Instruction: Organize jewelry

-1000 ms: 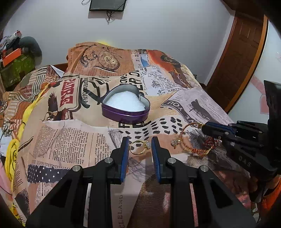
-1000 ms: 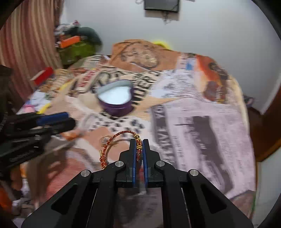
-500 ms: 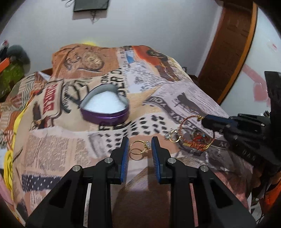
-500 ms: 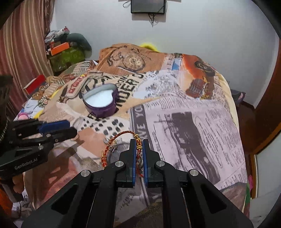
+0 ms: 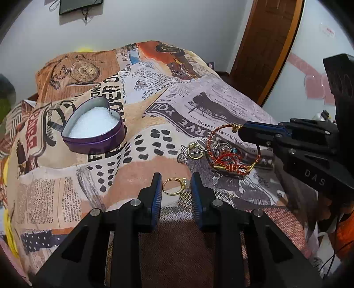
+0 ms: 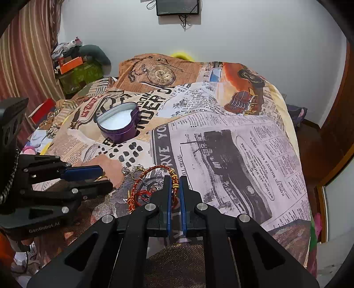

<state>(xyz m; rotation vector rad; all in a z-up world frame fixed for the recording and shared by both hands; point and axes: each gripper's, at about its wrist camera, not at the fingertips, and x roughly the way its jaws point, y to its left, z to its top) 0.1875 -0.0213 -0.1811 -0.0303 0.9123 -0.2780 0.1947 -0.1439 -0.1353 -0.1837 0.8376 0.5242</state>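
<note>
"DAS" is moulded on the right gripper (image 6: pixel 174 190), whose fingers are clamped on the red-and-gold braided cord bracelet (image 5: pixel 230 152); "GenRobot.AI" marks the left gripper (image 5: pixel 174 188), fingers apart around a gold ring (image 5: pixel 174 186) lying on the newspaper-print bedspread (image 6: pixel 232 141). A purple heart-shaped tin (image 5: pixel 95 130) sits farther back. White walls, a brown wooden door (image 5: pixel 265 48).

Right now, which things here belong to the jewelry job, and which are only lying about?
Belong to the job:
- gold ring between the open left gripper fingers
- red braided cord bracelet pinched in the right gripper
- purple heart-shaped tin
- small pile of rings and charms

Lying about:
- orange box
- wall screen
</note>
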